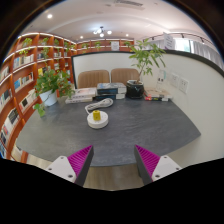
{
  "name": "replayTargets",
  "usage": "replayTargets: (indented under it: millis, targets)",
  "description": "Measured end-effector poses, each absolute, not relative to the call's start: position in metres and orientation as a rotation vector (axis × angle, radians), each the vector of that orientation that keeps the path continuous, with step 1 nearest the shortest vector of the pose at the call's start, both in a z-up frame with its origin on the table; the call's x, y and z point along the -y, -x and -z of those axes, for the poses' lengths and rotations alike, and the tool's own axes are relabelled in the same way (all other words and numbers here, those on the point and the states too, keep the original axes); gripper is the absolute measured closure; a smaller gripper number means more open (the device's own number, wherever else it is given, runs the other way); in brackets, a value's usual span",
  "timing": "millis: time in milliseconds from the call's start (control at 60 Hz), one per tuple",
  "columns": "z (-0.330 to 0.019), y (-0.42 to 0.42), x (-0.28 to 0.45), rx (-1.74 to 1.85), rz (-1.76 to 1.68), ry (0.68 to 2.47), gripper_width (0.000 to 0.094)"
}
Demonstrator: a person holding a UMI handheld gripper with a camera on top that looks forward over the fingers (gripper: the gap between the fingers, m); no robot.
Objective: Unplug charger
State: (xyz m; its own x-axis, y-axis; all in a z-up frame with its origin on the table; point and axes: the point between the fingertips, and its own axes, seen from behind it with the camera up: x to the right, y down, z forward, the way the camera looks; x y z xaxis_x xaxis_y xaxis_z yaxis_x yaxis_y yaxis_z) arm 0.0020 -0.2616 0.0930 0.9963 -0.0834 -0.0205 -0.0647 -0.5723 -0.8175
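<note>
Your claw [113, 160] is spread wide and holds nothing, hanging over the near edge of the grey oval tabletop [130, 130]. The white charger with its coiled cable [100, 105] lies toward the far edge, beyond the round white-and-yellow dish [97, 118]. I'd steer past the dish, line the fingers up across the plug body, and pull straight, not on the cable.

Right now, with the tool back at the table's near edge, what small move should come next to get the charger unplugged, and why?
Probably ease the tool forward over the table: its fingers are open with nothing between them, and the white round charger sits well beyond them.
</note>
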Motion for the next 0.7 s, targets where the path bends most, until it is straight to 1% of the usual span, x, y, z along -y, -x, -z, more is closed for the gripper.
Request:
replayTargets:
  millis: [67, 150, 317, 417, 450, 483, 500, 517, 533, 583, 600, 633, 650, 700]
  targets:
    - [-0.067, 0.014, 0.234, -0.076, -0.009, 2.218, 0.0121]
    - [-0.049, 0.027, 0.197, -0.045, -0.046, 2.240, 0.0120]
    - [-0.042, 0.044, 0.113, 0.016, -0.077, 2.190, 0.0135]
    - [-0.042, 0.051, 0.069, 0.040, -0.101, 2.147, 0.0172]
    - [-0.041, 0.052, 0.056, 0.054, -0.098, 2.133, 0.0220]
    - [-0.039, 0.053, 0.047, 0.071, -0.092, 2.123, 0.0322]
    - [-0.037, 0.054, 0.043, 0.080, -0.090, 2.122, 0.0349]
    - [-0.035, 0.054, 0.040, 0.087, -0.086, 2.121, 0.0448]
    - [-0.033, 0.054, 0.037, 0.091, -0.080, 2.121, 0.0496]
    - [-0.024, 0.056, 0.032, 0.105, -0.079, 2.126, 0.0582]
    - [-0.022, 0.059, 0.032, 0.110, -0.088, 2.130, 0.0597]
    - [-0.025, 0.063, 0.028, 0.115, -0.105, 2.102, 0.0692]
    - [-0.025, 0.063, 0.028, 0.108, -0.105, 2.099, 0.0716]
    - [-0.025, 0.062, 0.028, 0.102, -0.077, 2.083, 0.0742]
